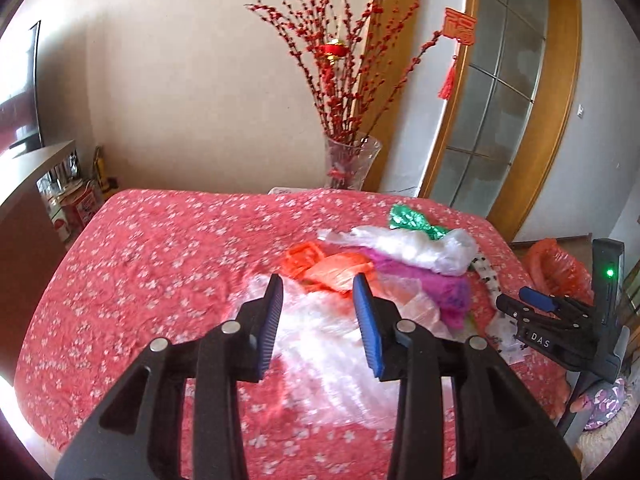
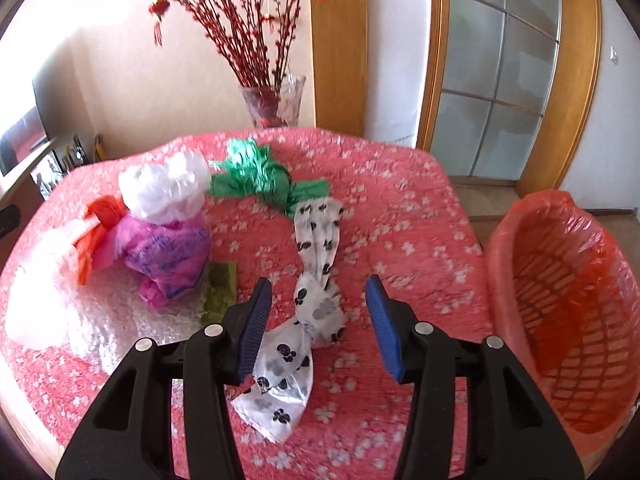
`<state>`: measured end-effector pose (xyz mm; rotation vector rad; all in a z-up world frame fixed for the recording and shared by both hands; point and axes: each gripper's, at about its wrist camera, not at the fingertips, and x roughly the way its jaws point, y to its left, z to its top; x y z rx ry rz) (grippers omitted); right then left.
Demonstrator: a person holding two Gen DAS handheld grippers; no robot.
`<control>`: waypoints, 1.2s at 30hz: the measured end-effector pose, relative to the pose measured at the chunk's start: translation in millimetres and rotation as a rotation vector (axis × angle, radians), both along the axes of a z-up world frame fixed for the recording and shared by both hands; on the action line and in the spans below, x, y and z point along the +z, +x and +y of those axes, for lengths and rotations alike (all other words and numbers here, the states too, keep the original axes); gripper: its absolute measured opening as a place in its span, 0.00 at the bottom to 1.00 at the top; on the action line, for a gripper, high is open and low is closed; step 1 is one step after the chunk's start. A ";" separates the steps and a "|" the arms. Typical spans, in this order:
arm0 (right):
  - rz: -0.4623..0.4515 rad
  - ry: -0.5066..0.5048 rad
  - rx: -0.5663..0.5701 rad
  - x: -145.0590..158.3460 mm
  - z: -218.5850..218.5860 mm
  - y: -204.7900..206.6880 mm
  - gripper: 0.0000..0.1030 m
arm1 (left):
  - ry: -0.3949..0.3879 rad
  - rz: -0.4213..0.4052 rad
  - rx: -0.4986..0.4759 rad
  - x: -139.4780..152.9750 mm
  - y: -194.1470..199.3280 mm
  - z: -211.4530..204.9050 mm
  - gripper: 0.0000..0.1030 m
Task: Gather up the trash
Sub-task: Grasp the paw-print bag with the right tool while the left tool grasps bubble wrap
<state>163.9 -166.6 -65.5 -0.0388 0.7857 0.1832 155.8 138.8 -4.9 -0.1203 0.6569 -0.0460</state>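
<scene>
Left hand-held gripper [image 1: 318, 294]: jaws apart, nothing between them, hovering over a clear crinkled plastic bag [image 1: 320, 364] that lies on the worktop [image 1: 160, 248], which is covered with a red floral cloth. Just beyond its fingertips sits an orange plastic bag [image 1: 332, 270]; ahead and to the right of it lie a magenta plastic bag [image 1: 432, 284], a white plastic bag [image 1: 416, 246] resting on top of the magenta one, and a green plastic bag [image 1: 412, 220] at the far end of the pile. Right hand-held gripper [image 2: 319, 298]: jaws apart, holding nothing, positioned above a white bag with black paw prints [image 2: 308, 320], which stretches from under the left finger forward along the cloth toward the green bag. A small olive-green scrap [image 2: 220, 290] lies just left of that gripper's left finger, beside the magenta bag. To the right of the right hand-held gripper, off the edge of the worktop, stands a red mesh basket lined with a red bag [image 2: 560, 304]; its contents cannot be made out. Behind the worktop, ahead of both grippers, a glass vase with red berry branches [image 1: 352, 162] stands against the wall. Both views are slightly blurred.
</scene>
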 end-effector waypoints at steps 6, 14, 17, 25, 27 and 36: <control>0.047 -0.010 -0.028 -13.1 -1.8 4.2 0.42 | -0.023 0.015 0.003 -13.4 0.0 6.8 0.41; 0.059 -0.002 -0.018 -17.0 -4.4 -2.2 0.20 | -0.049 0.071 -0.017 -34.4 8.1 -1.0 0.41; 0.058 0.001 -0.016 -17.3 -5.2 -4.6 0.20 | -0.060 0.091 -0.017 -42.4 11.6 -0.8 0.41; 0.058 0.009 -0.013 -16.8 -8.3 -10.7 0.20 | -0.101 0.142 -0.019 -58.7 17.2 3.0 0.39; 0.058 0.013 -0.013 -16.7 -9.7 -12.0 0.19 | -0.115 0.152 -0.020 -61.8 17.3 3.5 0.37; 0.055 0.020 -0.015 -14.0 -12.3 -16.8 0.19 | -0.142 0.180 -0.017 -69.5 13.5 1.3 0.19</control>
